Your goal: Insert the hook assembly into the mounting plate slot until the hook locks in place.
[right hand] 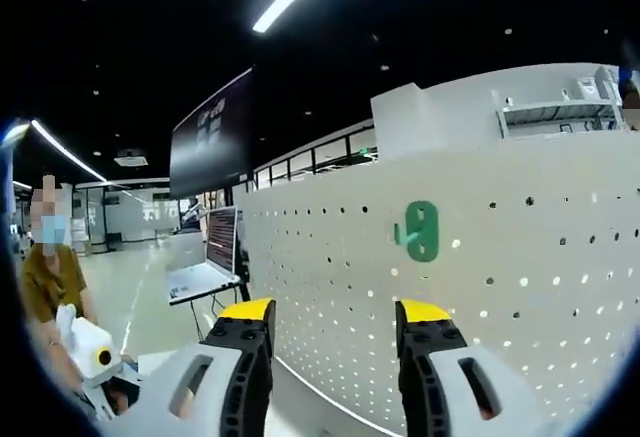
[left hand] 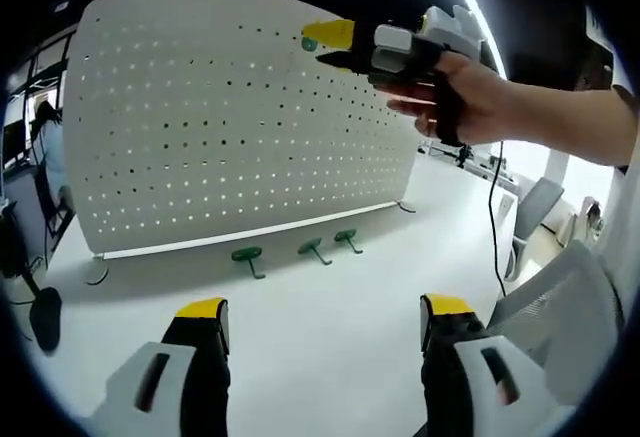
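my left gripper spread, empty, over the near table | my right gripper spread, just short of green hook seated on the pegboard | three spare hooks lay at the board's foot | step: hook looked in; next, check it locked

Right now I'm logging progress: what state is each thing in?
Pegboard: upright on the table.
Mounted green hook: on the pegboard.
Three green hooks: lying loose at the pegboard's foot.
Left tool: open, empty.
Right tool: open, empty.
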A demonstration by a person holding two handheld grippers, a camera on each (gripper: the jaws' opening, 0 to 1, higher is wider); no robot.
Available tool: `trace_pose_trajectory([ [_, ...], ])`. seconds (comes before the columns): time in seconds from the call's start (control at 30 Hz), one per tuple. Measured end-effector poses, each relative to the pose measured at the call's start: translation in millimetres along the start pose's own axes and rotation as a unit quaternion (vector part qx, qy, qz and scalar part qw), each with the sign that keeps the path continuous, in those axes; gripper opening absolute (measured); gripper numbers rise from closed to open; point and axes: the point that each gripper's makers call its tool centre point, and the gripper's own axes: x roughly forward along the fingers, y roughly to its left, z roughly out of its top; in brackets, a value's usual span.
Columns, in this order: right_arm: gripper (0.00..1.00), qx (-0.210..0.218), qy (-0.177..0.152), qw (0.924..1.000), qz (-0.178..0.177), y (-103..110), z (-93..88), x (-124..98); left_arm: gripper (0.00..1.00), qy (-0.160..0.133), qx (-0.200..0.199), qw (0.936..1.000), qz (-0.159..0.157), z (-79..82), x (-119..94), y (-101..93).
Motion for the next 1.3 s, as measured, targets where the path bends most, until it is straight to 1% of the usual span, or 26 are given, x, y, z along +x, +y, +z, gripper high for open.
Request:
trace_pose_trajectory([
  [0.27,0.48,-0.003,0.023,0.9997,0.001,0,-22.8,-30,0.81,0.002,0.003,1.0,-0.002,-0.7,1,-1.3],
  [0.5,0.5,0.006,0.034,0.9994,-0.006,0,-38.0,-50,0.8,0.002,0.005,1.0,-0.003,-0.6,0,-1.9],
  [0.8,0.51,0.014,0.06,0.998,-0.015,-6,-65.3,-75,0.8,-0.001,0.001,1.0,-0.001,0.2,0,-0.8],
  [0.97,0.52,0.019,0.067,0.9974,-0.02,-7,-74.5,-87,0.81,-0.001,0.0,1.0,-0.002,0.3,0,-1.4],
  [1.3,0.55,0.023,0.072,0.9966,-0.031,-10,-83.6,-106,0.81,-0.001,0.0,1.0,-0.007,-0.5,1,-2.7],
])
